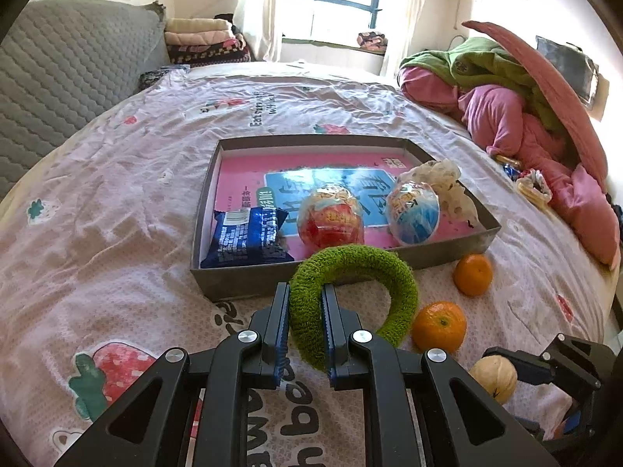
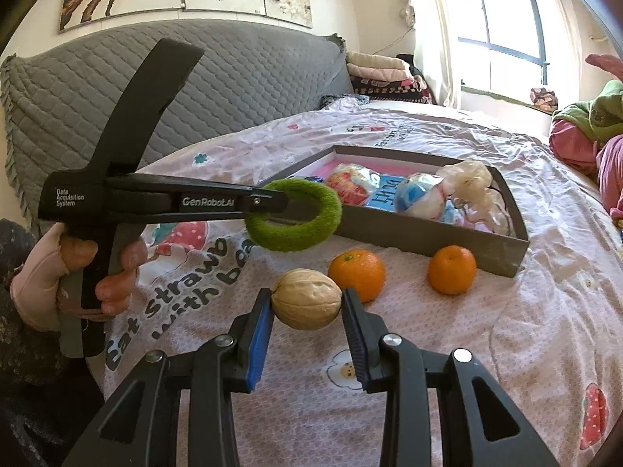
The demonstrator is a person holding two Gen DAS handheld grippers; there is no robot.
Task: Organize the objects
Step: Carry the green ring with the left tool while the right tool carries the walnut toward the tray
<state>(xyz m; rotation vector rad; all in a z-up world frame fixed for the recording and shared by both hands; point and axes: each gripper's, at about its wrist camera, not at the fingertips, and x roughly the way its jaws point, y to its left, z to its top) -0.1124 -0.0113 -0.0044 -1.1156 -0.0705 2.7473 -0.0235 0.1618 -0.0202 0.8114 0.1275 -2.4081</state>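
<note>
My left gripper is shut on a fuzzy green ring and holds it above the bed, just in front of the grey tray. The right wrist view shows the same gripper holding the ring near the tray's corner. My right gripper has its fingers on either side of a walnut that lies on the bed; the left finger touches it and a small gap shows on the right. The walnut also shows in the left wrist view.
The tray holds a blue snack packet, two wrapped balls and a crumpled wrapper. Two tangerines lie in front of the tray. Piled clothes sit at the right, a grey headboard at the left.
</note>
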